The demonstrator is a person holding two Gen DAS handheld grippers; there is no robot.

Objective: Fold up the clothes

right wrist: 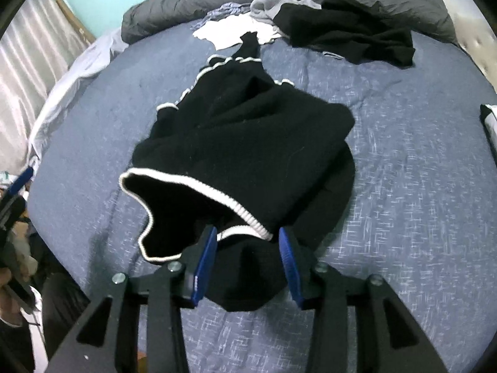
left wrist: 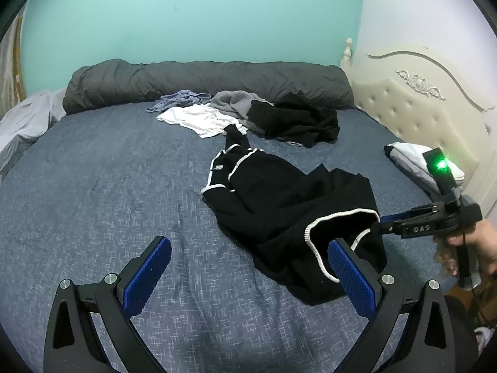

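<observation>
A black garment with white trim [left wrist: 289, 205] lies crumpled on the blue bedspread [left wrist: 108, 192], roughly in the middle of the bed and stretching from the near right edge toward the far pile of clothes. In the left wrist view the left tool [left wrist: 250, 275] hangs over the bedspread with its blue pads spread wide and nothing between them; the garment lies to its right, and its near white-edged hem sits just behind the right-hand pad [left wrist: 351, 279], though whether cloth and pad touch cannot be told. The right tool [right wrist: 247, 267] points steeply down at the near end of the same garment, a hand [left wrist: 472, 248] gripping its handle at the right side of the left view. Its jaws stand partly apart, released, with a fold of black cloth and a bit of the white ribbed trim lying between the blue pads [right wrist: 206, 264] but not pinched by them. The hem opening gapes just to the left of this tool. Farther off, near a rolled grey duvet [left wrist: 202, 80] along the far edge, sit a white garment [left wrist: 198, 119], a grey one [left wrist: 236, 101], a bluish one [left wrist: 177, 99] and another black garment [left wrist: 298, 119]. A folded white-and-dark item [left wrist: 413, 161] rests at the right, close to the cream headboard [left wrist: 419, 108].
</observation>
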